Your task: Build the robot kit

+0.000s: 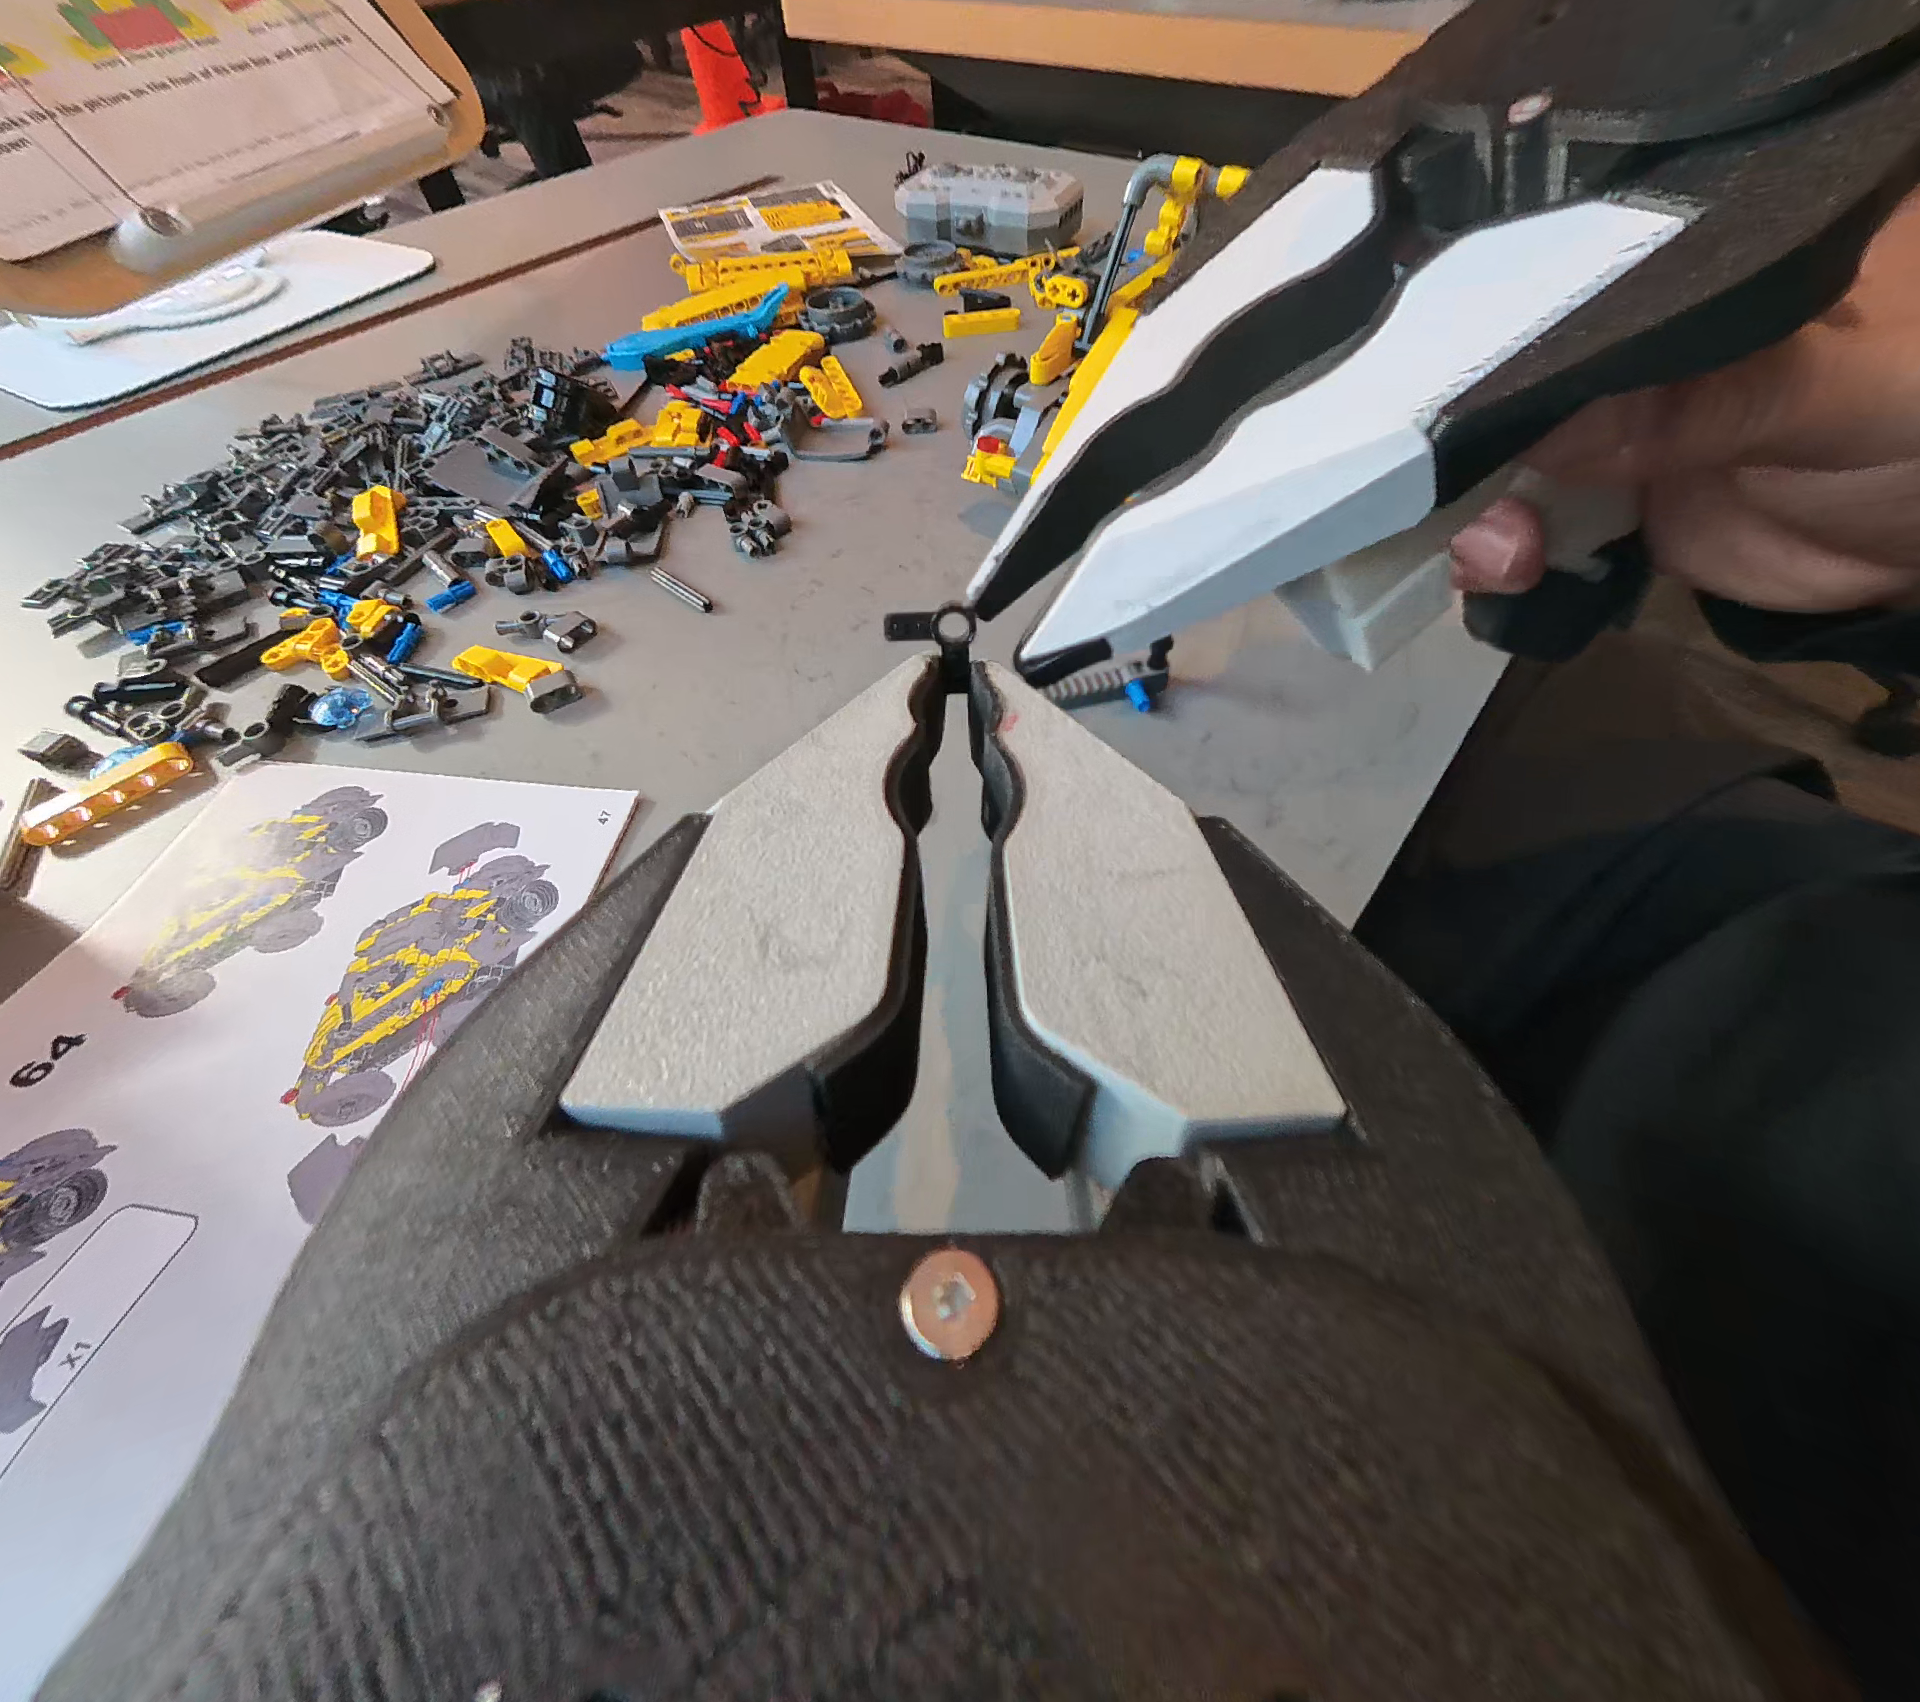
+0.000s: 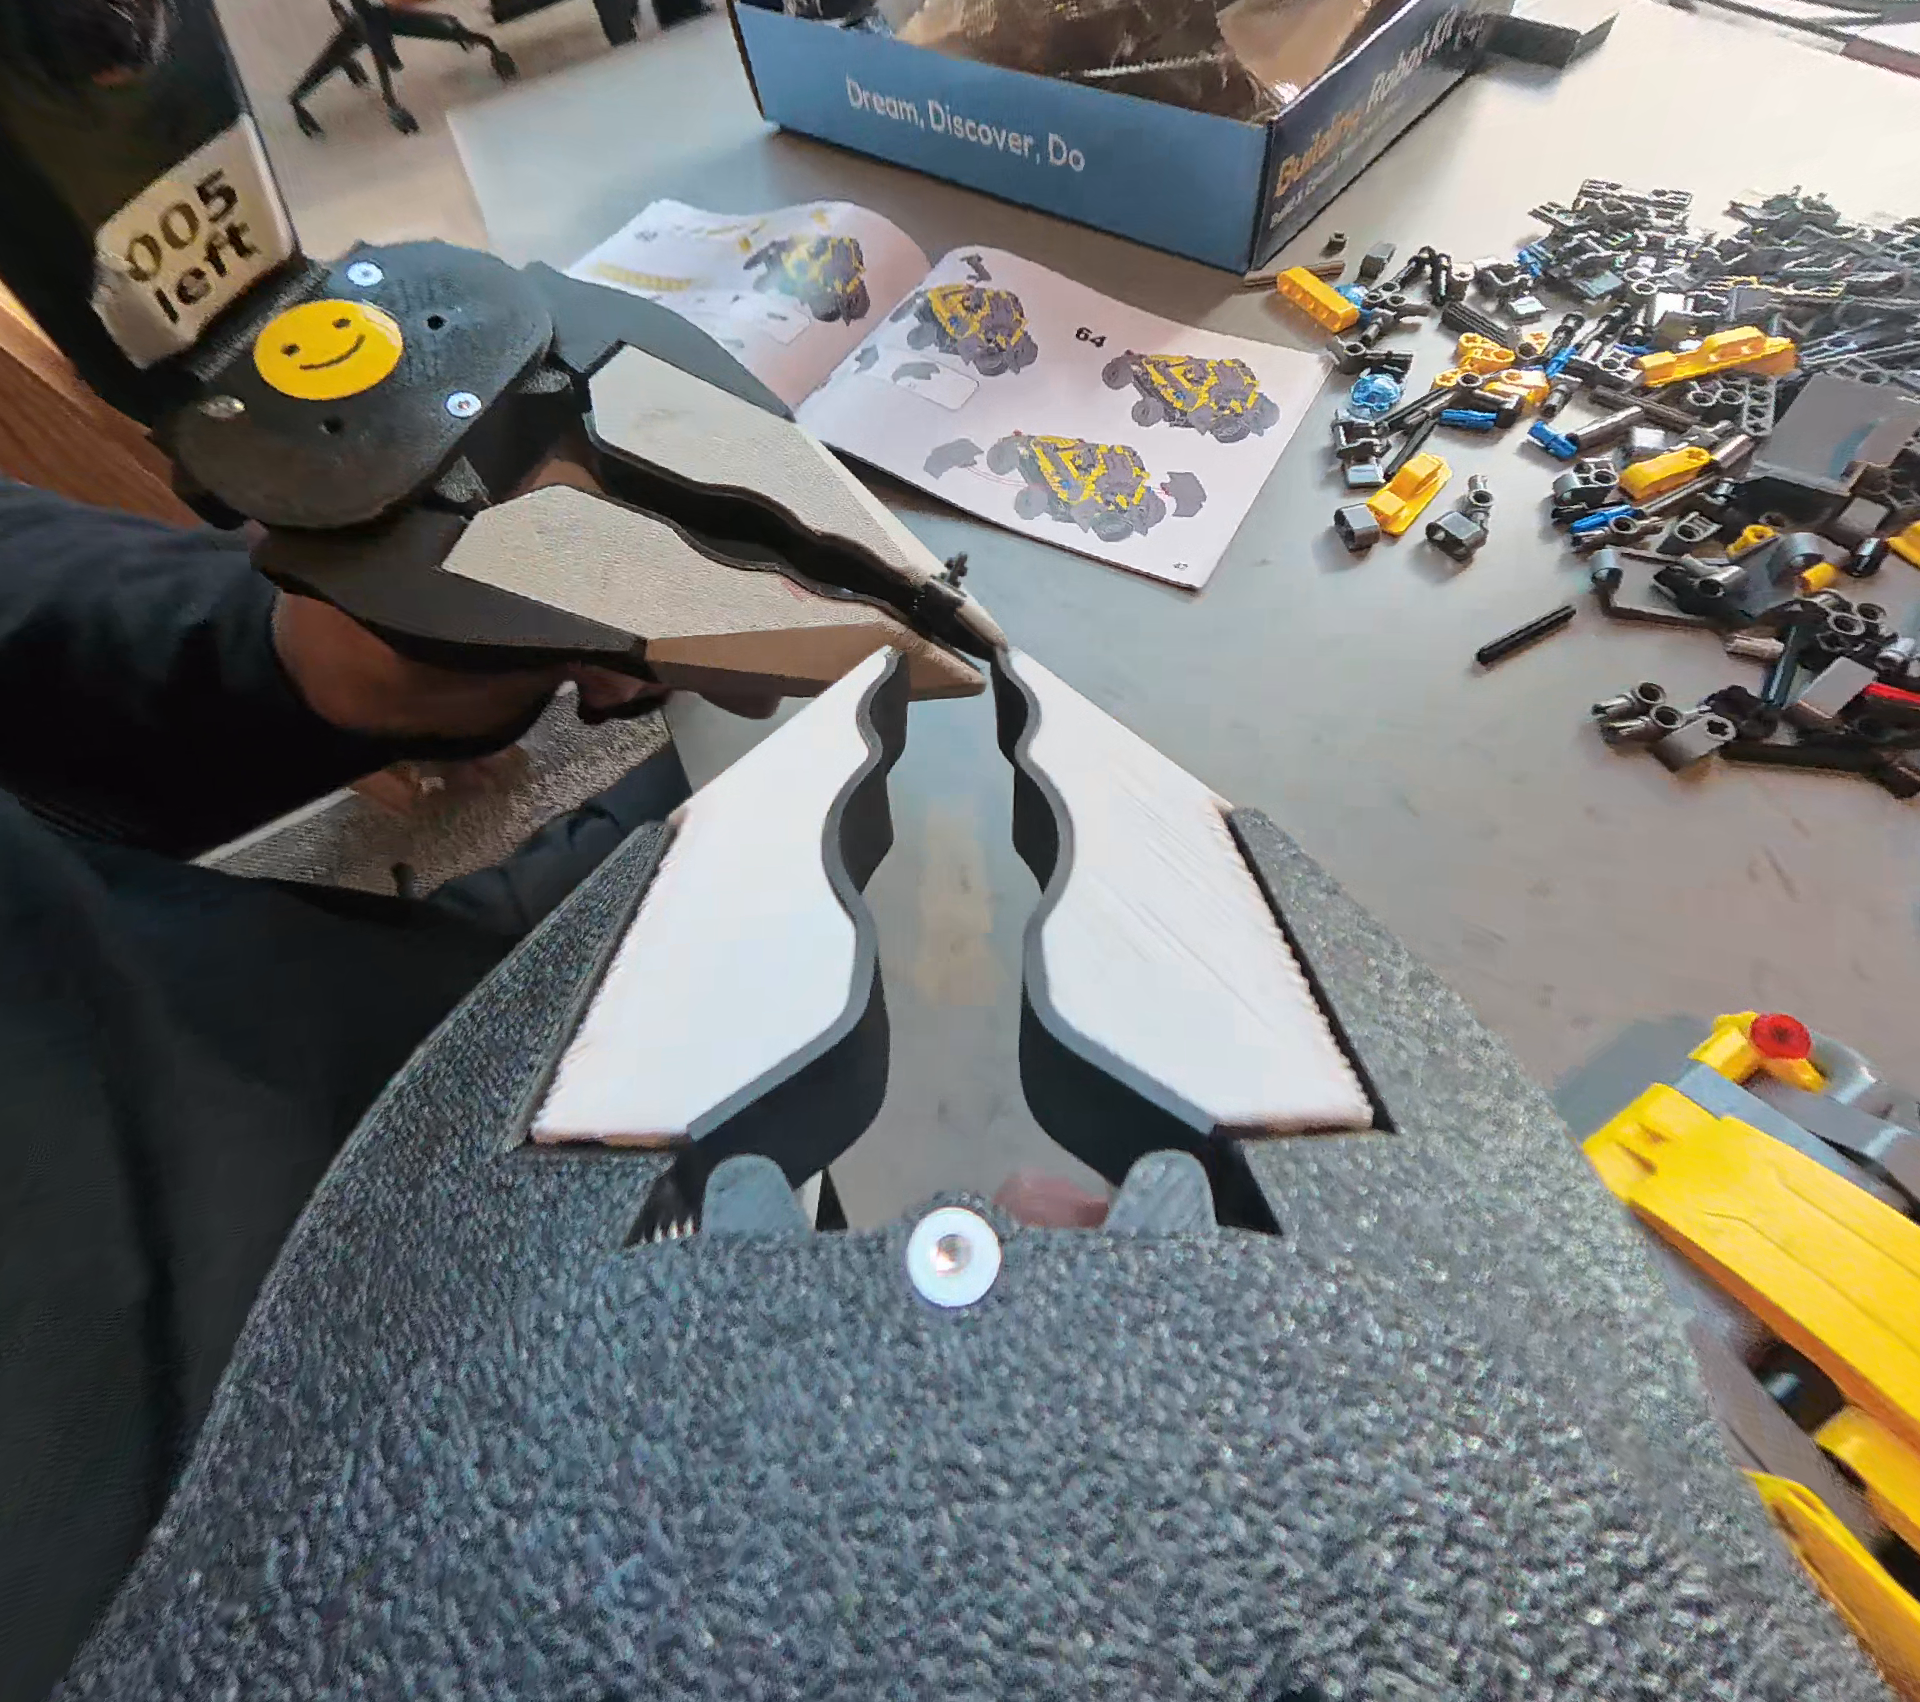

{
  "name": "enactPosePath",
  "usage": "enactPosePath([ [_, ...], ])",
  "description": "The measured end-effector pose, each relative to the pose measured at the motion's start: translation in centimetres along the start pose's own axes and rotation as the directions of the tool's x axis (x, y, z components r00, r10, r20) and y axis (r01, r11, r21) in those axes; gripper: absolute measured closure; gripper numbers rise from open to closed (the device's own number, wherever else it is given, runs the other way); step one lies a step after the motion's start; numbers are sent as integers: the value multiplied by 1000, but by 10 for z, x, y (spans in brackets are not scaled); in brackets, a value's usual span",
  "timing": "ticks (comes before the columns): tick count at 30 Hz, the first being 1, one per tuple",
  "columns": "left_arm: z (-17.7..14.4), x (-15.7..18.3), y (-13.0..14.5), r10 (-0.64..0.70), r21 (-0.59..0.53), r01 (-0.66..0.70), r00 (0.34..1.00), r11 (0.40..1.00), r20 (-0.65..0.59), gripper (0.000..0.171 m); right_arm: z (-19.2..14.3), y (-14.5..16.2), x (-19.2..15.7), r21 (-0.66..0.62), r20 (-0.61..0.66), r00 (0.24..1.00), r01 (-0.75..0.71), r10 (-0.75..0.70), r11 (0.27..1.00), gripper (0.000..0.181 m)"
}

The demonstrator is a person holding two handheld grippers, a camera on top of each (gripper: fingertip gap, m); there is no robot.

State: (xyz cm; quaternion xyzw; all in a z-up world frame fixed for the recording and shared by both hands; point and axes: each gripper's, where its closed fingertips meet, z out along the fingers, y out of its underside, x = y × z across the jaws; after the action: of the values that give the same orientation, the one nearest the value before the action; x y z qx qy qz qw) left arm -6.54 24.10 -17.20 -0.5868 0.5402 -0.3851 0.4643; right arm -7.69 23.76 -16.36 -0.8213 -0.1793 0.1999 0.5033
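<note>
The left gripper [image 1: 951, 665] is pinched narrow on one small black connector piece [image 1: 948, 626], whose ring end and short side stub stick out past the tips, held up above the grey table [image 1: 831, 717]. The right gripper [image 2: 945, 665] has its tips a little apart with nothing between them — the near tip lies just beside the connector's ring, and whether it touches cannot be told. Two grippers in all, each in a person's hand [image 1: 1704, 499]. Below them lies one open instruction booklet [image 2: 1039, 395] showing printed steps and page numbers. Beyond it spreads a loose pile of black, grey, yellow and blue building parts [image 1: 436, 499], too many to count. One partly built yellow-and-grey model [image 2: 1766, 1226] sits by the right gripper. One open blue cardboard box [image 2: 1018, 146] bears white and yellow lettering, and the left gripper carries one round yellow smiley sticker [image 2: 327, 348] and one lettered tag [image 2: 192, 255].
</note>
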Motion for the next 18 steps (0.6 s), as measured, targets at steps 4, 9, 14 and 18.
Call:
enactPosePath([
  [4,-2,0,-5,-24,35,24,1000,999,-11,170,-4,-8,-4,54,56,997,-62,59,997,163],
  [9,-2,2,-8,6,53,-6,1000,999,7,170,-3,-15,-7,87,77,993,-99,93,991,163],
  [14,-2,1,-7,36,45,-38,998,998,50,170,1,-17,-7,115,79,987,-152,143,982,173],
  [18,-1,0,-4,29,26,-30,998,999,55,169,4,-17,-5,117,65,988,-150,143,982,173],
])
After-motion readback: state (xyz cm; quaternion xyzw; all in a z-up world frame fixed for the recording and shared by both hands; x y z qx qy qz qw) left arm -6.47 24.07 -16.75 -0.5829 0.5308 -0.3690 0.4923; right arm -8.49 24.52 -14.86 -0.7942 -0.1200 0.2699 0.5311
